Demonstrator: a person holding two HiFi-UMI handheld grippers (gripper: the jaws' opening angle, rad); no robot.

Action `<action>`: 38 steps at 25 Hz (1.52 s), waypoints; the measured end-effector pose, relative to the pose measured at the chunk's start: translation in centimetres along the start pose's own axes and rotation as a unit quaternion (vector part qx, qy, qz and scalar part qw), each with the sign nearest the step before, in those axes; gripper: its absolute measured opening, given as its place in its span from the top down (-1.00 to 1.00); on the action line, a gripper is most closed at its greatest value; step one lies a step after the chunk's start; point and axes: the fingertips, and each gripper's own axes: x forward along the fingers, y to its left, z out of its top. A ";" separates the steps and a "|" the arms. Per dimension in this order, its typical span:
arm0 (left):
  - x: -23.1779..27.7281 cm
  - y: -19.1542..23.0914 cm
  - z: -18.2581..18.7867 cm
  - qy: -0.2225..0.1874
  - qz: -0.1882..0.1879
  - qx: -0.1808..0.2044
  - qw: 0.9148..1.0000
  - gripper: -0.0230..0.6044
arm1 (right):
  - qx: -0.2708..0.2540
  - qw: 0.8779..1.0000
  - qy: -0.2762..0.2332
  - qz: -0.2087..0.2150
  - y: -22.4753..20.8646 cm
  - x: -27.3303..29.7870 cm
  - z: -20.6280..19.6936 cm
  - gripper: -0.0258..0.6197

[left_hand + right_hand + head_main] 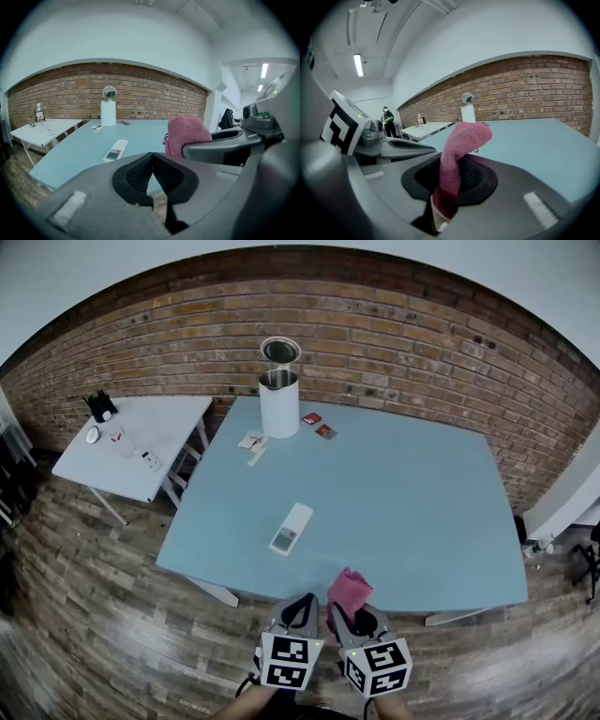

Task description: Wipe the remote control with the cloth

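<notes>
Cloth of pink terry (pixel 464 143) is pinched in the right tongs (pixel 457 183). Their black ribbed pads are closed on its lower end, and the rest rises between them and droops forward past the tips. The left tongs (pixel 151 161) are fully closed with nothing in them, the two black pads meeting along a thin seam. Both tongs are held close side by side at the near edge of the pale blue rectangular table (pixel 422 521), angled slightly down toward it.

The white slab-shaped remote control (pixel 292 528) lies flat on the table, ahead of the left tongs and a little to their left. It is well apart from both tongs and from the cloth, with its small screen end the nearer one.

Far ahead of the tongs, near the table's far edge, stands a tall white cylinder container (pixel 278 404) with a round metal-rimmed disc standing above it. Two small red cards (pixel 319 426) lie just to its right and some white paper slips (pixel 253 442) just to its left.

Off to the left of the left tongs, across a stretch of wooden plank floor (pixel 122 587), is a small white side table (pixel 141 442) carrying a few small items. A red brick wall (pixel 422 343) runs behind both tables.
</notes>
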 end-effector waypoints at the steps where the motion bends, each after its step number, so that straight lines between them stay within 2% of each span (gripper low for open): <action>1: 0.5 0.7 0.2 0.001 -0.002 0.003 1.000 0.91 | 0.001 1.000 0.002 -0.002 -0.1 0.8 0.3 0.68; 12: 5.4 7.5 -0.2 0.040 0.000 0.017 0.999 0.91 | 0.006 1.000 0.025 -0.017 -0.5 8.0 2.7 0.68; 19: 6.5 9.7 -0.9 0.057 -0.014 0.021 0.998 0.89 | 0.009 0.999 0.035 -0.027 -0.1 10.6 3.3 0.68; 20: 6.6 9.9 -1.0 0.058 -0.017 0.021 0.998 0.80 | 0.009 0.999 0.035 -0.029 -0.1 10.8 3.5 0.68; 24: 7.3 10.5 -1.3 0.061 -0.022 0.029 0.997 0.76 | 0.008 0.999 0.038 -0.037 -0.4 11.6 3.7 0.68; 27: 7.8 11.2 -1.8 0.069 -0.017 0.040 0.997 0.64 | 0.007 0.998 0.041 -0.039 -0.4 11.8 3.6 0.68; 32: 9.6 12.4 -2.8 0.097 -0.007 0.074 0.992 0.55 | 0.008 0.998 0.045 -0.041 -1.1 12.2 3.7 0.68; 38: 11.7 13.5 -3.6 0.147 0.010 0.108 0.983 0.33 | 0.011 0.998 0.048 -0.034 -2.5 12.9 3.6 0.68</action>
